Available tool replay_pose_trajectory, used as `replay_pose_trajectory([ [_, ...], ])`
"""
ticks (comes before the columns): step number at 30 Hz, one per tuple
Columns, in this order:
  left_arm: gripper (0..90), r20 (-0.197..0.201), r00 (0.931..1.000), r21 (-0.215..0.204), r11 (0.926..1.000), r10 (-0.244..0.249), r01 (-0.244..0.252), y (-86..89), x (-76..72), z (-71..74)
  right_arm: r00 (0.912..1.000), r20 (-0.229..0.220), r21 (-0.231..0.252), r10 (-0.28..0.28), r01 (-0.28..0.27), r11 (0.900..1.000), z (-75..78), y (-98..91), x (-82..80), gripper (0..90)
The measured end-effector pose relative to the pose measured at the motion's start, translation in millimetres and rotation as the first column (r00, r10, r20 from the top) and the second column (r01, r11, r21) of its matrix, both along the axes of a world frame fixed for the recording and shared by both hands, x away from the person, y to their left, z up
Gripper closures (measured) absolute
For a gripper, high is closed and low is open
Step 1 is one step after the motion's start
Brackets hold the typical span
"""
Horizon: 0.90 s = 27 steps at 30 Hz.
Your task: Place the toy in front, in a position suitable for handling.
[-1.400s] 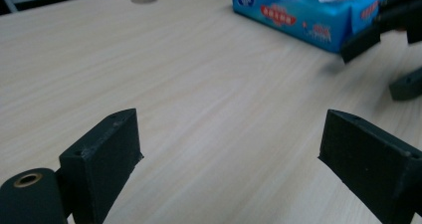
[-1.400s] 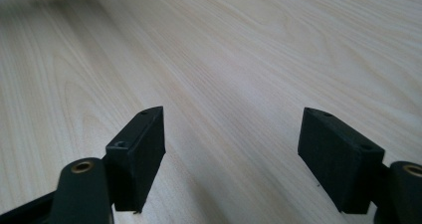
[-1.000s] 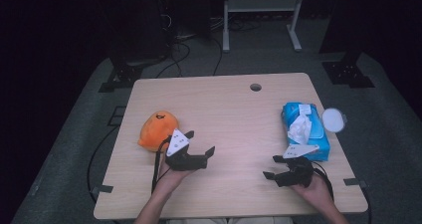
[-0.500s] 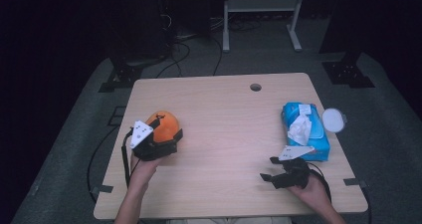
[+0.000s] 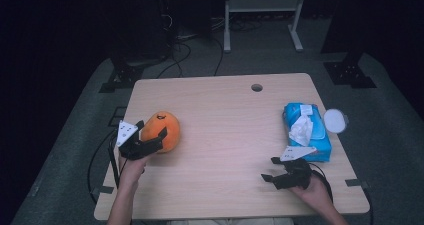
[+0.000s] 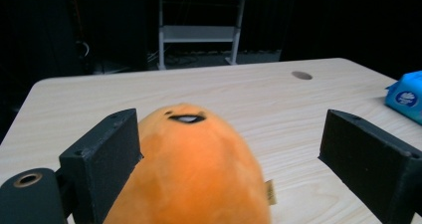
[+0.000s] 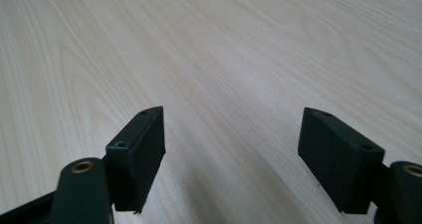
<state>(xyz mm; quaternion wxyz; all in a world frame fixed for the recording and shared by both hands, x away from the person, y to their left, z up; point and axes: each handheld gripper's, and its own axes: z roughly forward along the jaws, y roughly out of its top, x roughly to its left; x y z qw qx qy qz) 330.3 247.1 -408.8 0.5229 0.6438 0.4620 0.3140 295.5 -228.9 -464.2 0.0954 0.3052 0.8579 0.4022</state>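
An orange egg-shaped plush toy (image 5: 165, 130) with a small dark face mark lies at the table's left side. My left gripper (image 5: 150, 131) is open and straddles the toy from its near-left side. In the left gripper view the toy (image 6: 194, 174) bulges up between the jaws of the left gripper (image 6: 229, 149); the left jaw touches it and the right jaw stands well apart. My right gripper (image 5: 269, 169) rests open near the front right of the table. In the right gripper view its jaws (image 7: 231, 149) hold nothing, with bare wood beneath.
A blue pack of wipes (image 5: 306, 130), a tissue poking out of it, lies at the right edge, just behind the right gripper. A white round lid (image 5: 335, 120) sits beside the pack. The wooden table (image 5: 230, 115) has a cable hole (image 5: 257, 87) at the back.
My left gripper moved from the front centre leftwards to the orange toy, and its jaws now straddle it. The right gripper has hardly moved.
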Motion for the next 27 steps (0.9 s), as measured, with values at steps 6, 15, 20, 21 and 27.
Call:
replay_pose_trajectory([
  [6,8.8,-0.027,0.9986,0.03,0.9986,0.045,-0.044,6.2,6.3,-13.0,1.0,-0.003,-0.004,0.007,-0.007,1.0,-0.5,1.5,-0.1,25.6],
  [15,8.8,-0.042,0.9976,0.083,0.9953,0.054,-0.051,2.9,13.4,-25.4,0.9998,-0.003,-0.015,0.017,-0.017,0.9997,-1.1,4.2,-0.8,25.6],
  [20,9.0,-0.036,0.9986,0.103,0.9941,0.038,-0.035,-2.0,14.0,-26.4,0.9998,0.002,-0.016,0.019,-0.018,0.9997,-1.0,4.3,-0.8,25.6],
  [21,9.0,-0.033,0.9988,0.113,0.993,0.036,-0.032,-3.6,13.9,-26.7,0.9998,0.003,-0.015,0.019,-0.019,0.9997,-0.9,4.1,-0.8,25.6],
  [27,9.1,-0.049,0.9976,0.207,0.9776,0.05,-0.039,-10.0,16.3,-36.5,0.9998,0.004,-0.016,0.021,-0.021,0.9997,-0.3,4.6,-1.2,25.6],
])
